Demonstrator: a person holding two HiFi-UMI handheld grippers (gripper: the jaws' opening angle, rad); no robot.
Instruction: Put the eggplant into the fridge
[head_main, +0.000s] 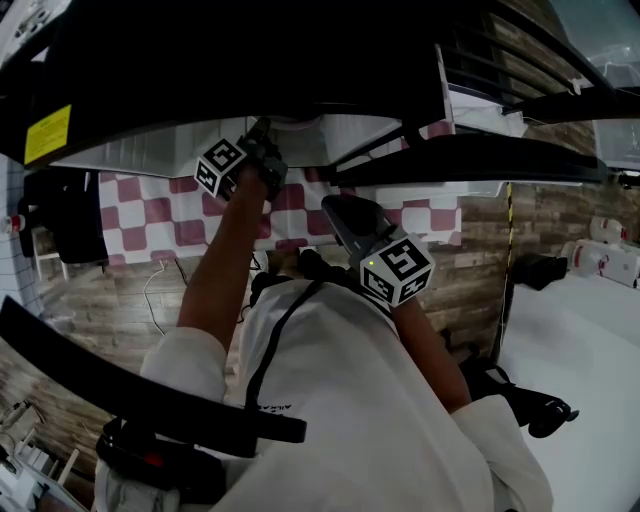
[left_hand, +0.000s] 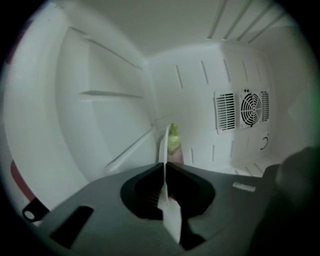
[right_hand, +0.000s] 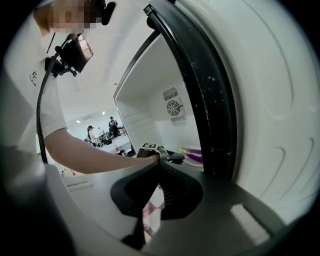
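Starting close in, the right gripper (right_hand: 159, 166) hangs outside the fridge (left_hand: 100, 125). Its jaws are pressed together with nothing between them, and only a bit of pink check shows below them. The black seal (right_hand: 200, 90) of the open door stands just beside it at 1 o'clock. The person's left arm (right_hand: 85, 155) stretches across at 9 o'clock, and out past it is the left gripper (left_hand: 164, 165), at 11 o'clock in the head view, with its nose inside the fridge. Its jaws are closed tight on a thin white strip (left_hand: 163, 145) seen edge-on; what that strip belongs to, I can't tell. Right behind it at 12 o'clock is the eggplant (left_hand: 173, 140), green stem up top and purple body below, just beside the strip and already inside the white compartment. The right gripper view shows it lying low on something white. Further back, shelf rails (left_hand: 107, 94) run along the left wall at 10 o'clock. On the back wall, a round fan (left_hand: 251, 108) and its grille sit at 2 o'clock.
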